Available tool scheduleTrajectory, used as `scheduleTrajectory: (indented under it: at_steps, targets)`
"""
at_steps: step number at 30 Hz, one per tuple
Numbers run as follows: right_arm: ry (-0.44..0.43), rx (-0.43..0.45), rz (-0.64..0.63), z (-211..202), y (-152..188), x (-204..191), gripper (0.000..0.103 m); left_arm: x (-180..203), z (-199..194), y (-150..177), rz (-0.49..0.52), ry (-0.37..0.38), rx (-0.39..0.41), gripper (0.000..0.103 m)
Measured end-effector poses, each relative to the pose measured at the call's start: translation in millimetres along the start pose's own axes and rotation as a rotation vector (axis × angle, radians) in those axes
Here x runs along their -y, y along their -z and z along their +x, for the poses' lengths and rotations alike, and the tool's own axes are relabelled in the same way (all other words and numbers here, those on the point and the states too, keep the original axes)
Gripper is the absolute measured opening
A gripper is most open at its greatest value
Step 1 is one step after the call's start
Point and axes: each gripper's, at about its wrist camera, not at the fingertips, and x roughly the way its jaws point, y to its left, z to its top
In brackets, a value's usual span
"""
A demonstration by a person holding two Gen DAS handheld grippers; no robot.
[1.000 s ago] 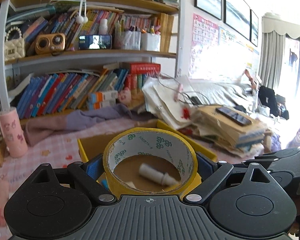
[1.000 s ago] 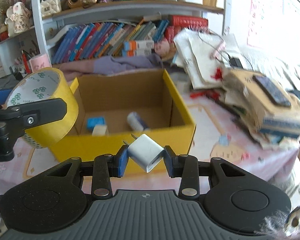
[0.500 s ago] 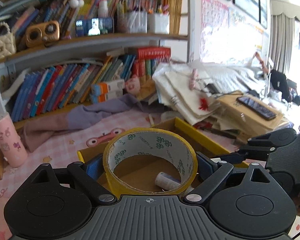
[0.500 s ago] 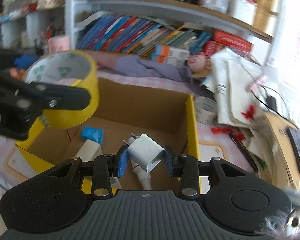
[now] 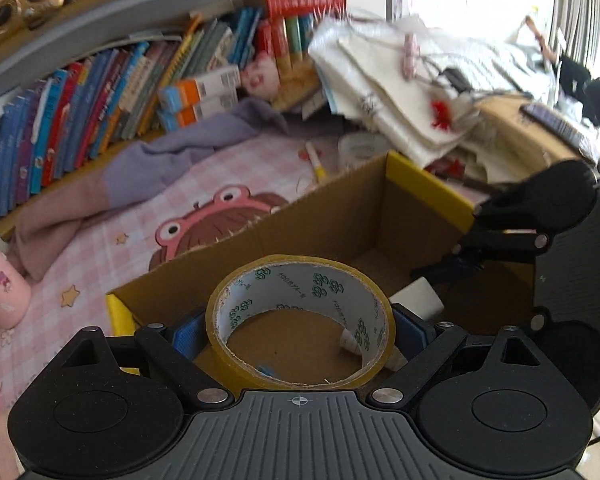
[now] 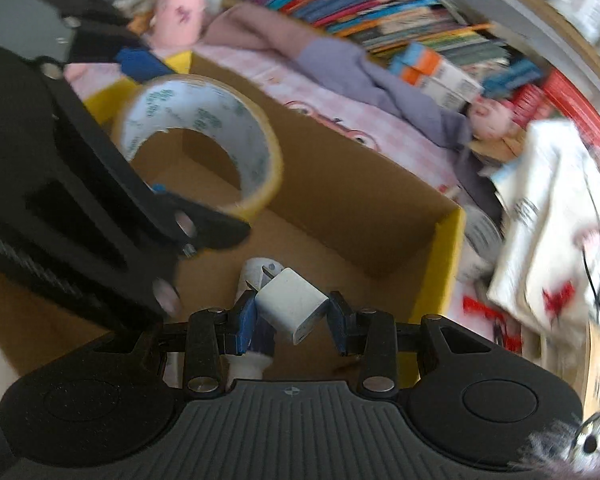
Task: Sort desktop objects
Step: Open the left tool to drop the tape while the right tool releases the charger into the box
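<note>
Left gripper [image 5: 299, 332] pinches 1 yellow tape roll [image 5: 300, 320] by its outer wall, hole facing up/fwd, over the cardboard box [image 5: 340, 216]. Right gripper [image 6: 292, 316] is clamped on 1 white charger plug [image 6: 290, 304], long axis tilted, prongs pointing away up-left, USB end toward cam, also over the box. Below it 1 white cylinder [image 6: 256, 276], mostly hidden. Blue item by the roll: can't ID. Bkgd blurred.

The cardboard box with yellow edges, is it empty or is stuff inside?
Not empty. The yellow-edged cardboard box holds a white tube-shaped bottle lying on its floor.
</note>
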Motion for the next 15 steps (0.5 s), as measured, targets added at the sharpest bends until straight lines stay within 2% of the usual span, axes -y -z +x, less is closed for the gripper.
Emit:
scheduleTrajectory:
  at_steps: [6,11,15]
  targets:
    - [-0.013,-0.031,-0.121,16,-6,-5,0.035,-1,9,-2,-0.005,-0.011,-0.027,0.095]
    - [-0.025,-0.026,-0.106,17,-8,0,0.036,-1,9,-1,-0.015,-0.025,-0.021,0.095]
    - [-0.026,0.007,-0.094,13,-9,5,0.044,-5,5,0,-0.054,-0.022,-0.018,0.095]
